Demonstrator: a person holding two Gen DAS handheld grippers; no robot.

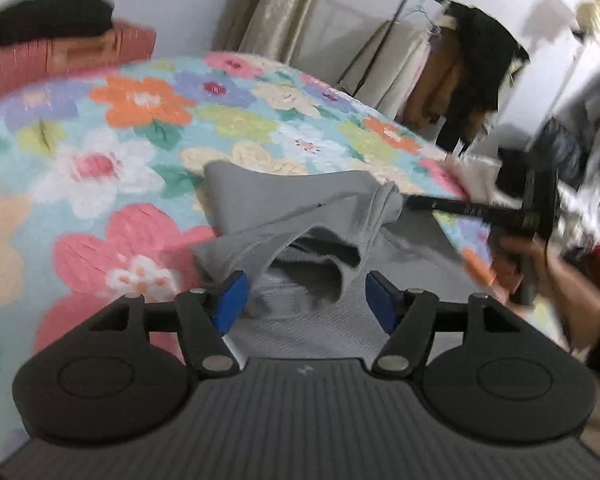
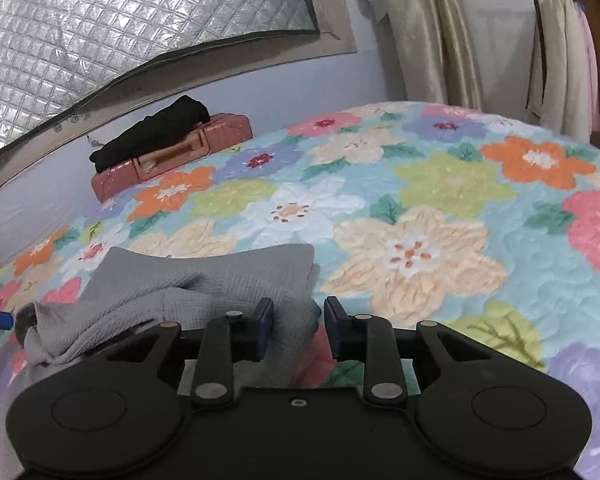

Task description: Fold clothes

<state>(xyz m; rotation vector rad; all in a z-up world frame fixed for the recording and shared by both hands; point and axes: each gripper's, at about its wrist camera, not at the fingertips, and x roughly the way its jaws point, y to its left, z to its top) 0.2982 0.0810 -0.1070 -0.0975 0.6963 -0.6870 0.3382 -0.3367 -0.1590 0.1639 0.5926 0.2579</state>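
Observation:
A grey textured garment (image 1: 300,216) lies crumpled on the floral bedspread (image 1: 140,140). My left gripper (image 1: 306,300) is open, its blue pads either side of a bunched fold of the grey cloth, not closed on it. In the left wrist view the right gripper (image 1: 410,200) reaches in from the right, its tip against a twisted bunch of the cloth. In the right wrist view the right gripper (image 2: 298,320) has its jaws apart, with an edge of the grey garment (image 2: 204,280) lying between the pads (image 2: 265,320).
A pink case (image 2: 172,152) with a black folded garment (image 2: 152,128) on it sits at the bed's far side by the wall. A clothes rack (image 1: 460,60) with hanging clothes stands beyond the bed. Curtains (image 2: 432,32) hang behind.

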